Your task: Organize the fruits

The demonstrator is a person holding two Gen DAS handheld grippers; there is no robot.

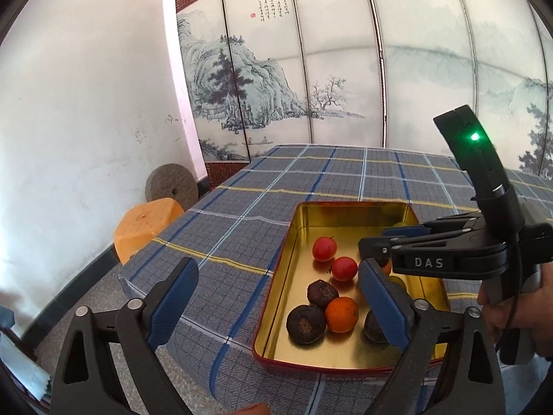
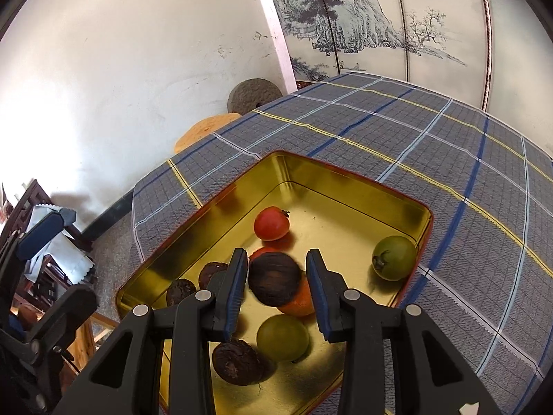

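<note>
A gold metal tray with a red rim [image 1: 293, 231] [image 2: 221, 204] sits on the checked tablecloth and holds several fruits: red ones [image 1: 324, 248] [image 2: 271, 223], dark brown ones [image 1: 306, 323] [image 2: 236, 363], an orange [image 1: 341, 314] and green ones [image 2: 394, 257] [image 2: 282, 337]. My right gripper [image 2: 276, 285] [image 1: 371, 238] hovers over the tray, jaws apart around a blurred dark brown fruit [image 2: 274, 278] that touches neither pad clearly. My left gripper [image 1: 276, 297] is open and empty above the tray's near left edge.
The checked tablecloth [image 1: 311, 173] covers the table up to a painted folding screen [image 1: 276, 69]. An orange stool [image 1: 148, 224] and a round stone disc [image 1: 171, 188] stand by the white wall at left. Dark furniture [image 2: 41, 263] stands lower left.
</note>
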